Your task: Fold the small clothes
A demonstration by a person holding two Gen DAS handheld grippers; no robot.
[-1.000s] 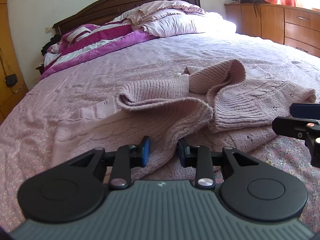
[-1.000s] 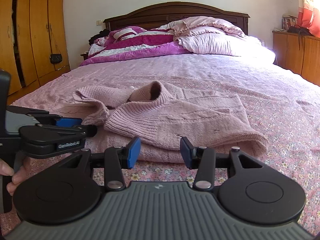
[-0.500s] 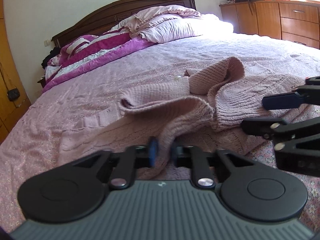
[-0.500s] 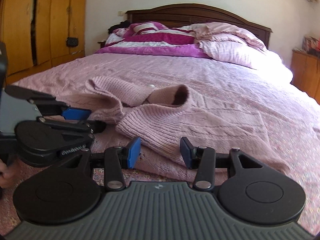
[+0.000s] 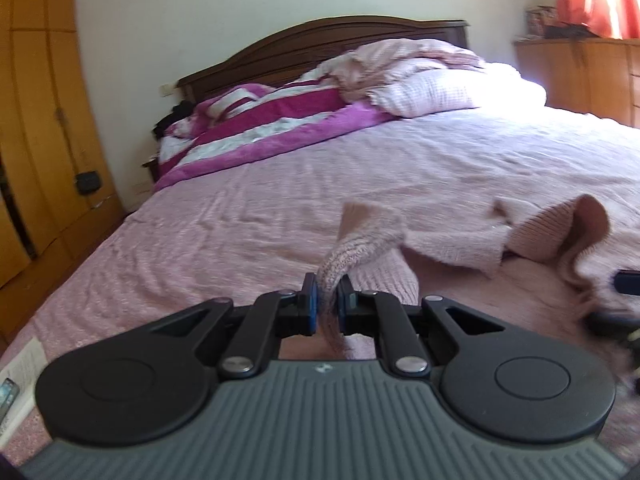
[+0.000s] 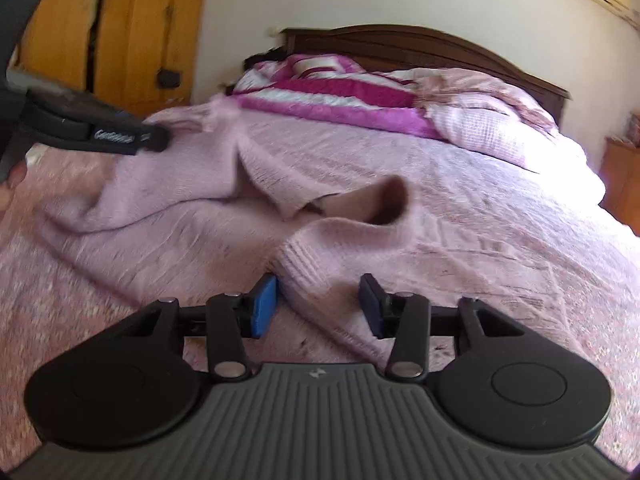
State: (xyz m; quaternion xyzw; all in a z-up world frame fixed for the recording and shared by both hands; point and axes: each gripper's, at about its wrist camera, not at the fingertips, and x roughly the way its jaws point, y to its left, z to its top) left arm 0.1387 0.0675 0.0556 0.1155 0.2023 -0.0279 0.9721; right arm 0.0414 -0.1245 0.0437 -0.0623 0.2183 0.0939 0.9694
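A pink knitted sweater (image 5: 452,248) lies spread and partly folded on the pink bedspread (image 5: 280,208). My left gripper (image 5: 327,304) is shut on a bunched edge of the sweater and holds it raised off the bed. In the right wrist view the left gripper (image 6: 156,138) shows at the upper left, with the sweater (image 6: 192,208) stretching down from it. My right gripper (image 6: 318,304) is closing around the sweater's near folded edge. The fold sits between the blue pads (image 6: 264,304), which do not visibly press it. The picture is motion-blurred.
Pillows (image 5: 432,92) and a magenta striped blanket (image 5: 276,128) are piled at the dark headboard (image 5: 320,40). A wooden wardrobe (image 5: 40,120) stands on the left and a dresser (image 5: 580,72) on the right. Paper and a phone (image 5: 8,392) lie at the bed's near left corner.
My left gripper shut on the sweater's edge, then rose and swung left with it, pulling the fabric up. The right gripper's jaws narrowed around the near fold.
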